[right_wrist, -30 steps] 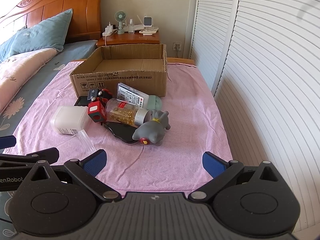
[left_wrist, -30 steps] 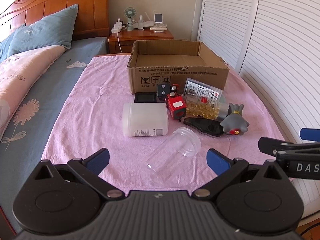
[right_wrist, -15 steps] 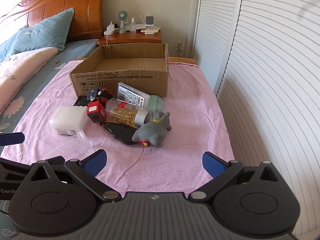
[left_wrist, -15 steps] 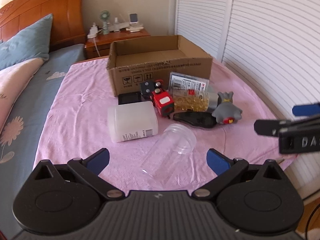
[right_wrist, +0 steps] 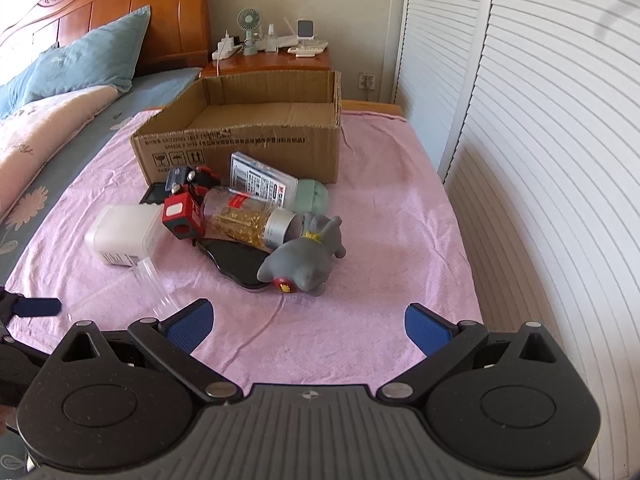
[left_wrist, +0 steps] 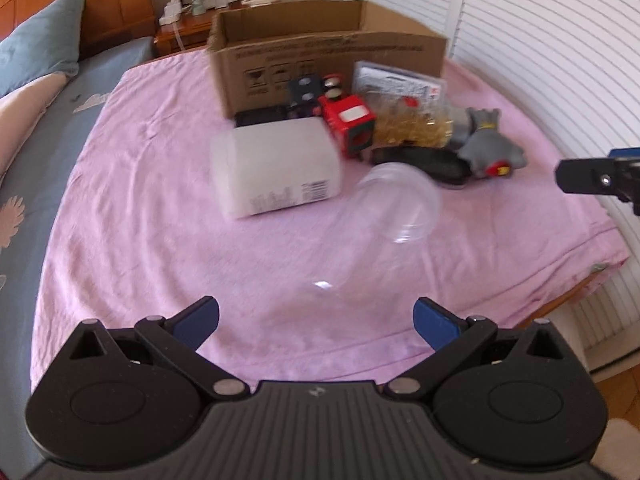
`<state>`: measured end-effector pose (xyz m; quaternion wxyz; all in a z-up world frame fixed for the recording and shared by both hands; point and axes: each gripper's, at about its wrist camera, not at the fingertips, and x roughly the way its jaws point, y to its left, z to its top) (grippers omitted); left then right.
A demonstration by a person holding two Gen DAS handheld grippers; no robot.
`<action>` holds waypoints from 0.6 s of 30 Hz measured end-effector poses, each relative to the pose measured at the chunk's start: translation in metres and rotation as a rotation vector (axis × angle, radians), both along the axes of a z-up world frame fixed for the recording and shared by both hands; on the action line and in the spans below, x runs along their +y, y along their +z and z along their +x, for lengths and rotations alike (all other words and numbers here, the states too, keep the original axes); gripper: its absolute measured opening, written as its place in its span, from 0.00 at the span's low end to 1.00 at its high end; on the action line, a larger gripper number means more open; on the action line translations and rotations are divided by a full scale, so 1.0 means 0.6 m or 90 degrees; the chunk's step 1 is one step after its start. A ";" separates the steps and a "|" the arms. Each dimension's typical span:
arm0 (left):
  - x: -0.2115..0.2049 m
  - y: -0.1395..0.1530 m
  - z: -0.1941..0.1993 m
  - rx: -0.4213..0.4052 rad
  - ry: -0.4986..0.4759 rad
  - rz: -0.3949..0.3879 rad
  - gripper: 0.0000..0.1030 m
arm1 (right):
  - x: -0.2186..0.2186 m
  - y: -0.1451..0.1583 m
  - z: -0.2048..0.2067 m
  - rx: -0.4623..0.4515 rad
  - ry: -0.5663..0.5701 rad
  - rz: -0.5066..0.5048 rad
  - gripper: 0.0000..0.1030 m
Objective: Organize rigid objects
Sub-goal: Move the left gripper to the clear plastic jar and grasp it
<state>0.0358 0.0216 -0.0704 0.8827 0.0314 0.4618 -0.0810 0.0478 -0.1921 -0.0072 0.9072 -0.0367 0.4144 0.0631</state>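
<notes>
The left wrist view is blurred, so the print on the cardboard box (left_wrist: 328, 46) cannot be read there. In the right wrist view, handling symbols and two lines of small characters are seen on the box front (right_wrist: 240, 148), too fine to be read; the box interior is seen bare as far as its near wall allows. A flat black item (right_wrist: 154, 197) at the box's 8 o'clock corner is largely hidden behind the red cube (right_wrist: 182, 216). The black oval object (right_wrist: 236, 258) is partly covered by the grey elephant toy (right_wrist: 304, 258). A pale green item (right_wrist: 314, 196) is cut off behind the clear packet (right_wrist: 260, 178), whose printed label is illegible.

A barcode and print are noted on the white opaque container (left_wrist: 280, 168), unreadable; its contents cannot be seen. The clear bottle (right_wrist: 244, 220), lying on its side with a red label and silver cap, is seen filled with yellow capsules. The clear plastic jar (left_wrist: 384, 216) is recorded lying on its side on the pink cloth (left_wrist: 160, 220), at 12 o'clock from the left gripper (left_wrist: 316, 318), mouth pointing away, nothing visible inside.

The left gripper's fingers are spread wide, nothing between them. The right gripper (right_wrist: 308, 322) is likewise spread wide and empty, with the toy at its 12 o'clock.
</notes>
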 end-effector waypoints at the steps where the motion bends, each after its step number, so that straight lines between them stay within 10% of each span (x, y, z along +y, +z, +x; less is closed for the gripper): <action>1: 0.007 -0.001 0.000 0.001 0.008 0.002 0.99 | -0.001 -0.004 0.002 0.003 0.002 0.000 1.00; 18: 0.067 -0.005 0.027 0.007 0.121 -0.006 0.99 | -0.016 -0.055 0.032 0.053 0.012 0.002 1.00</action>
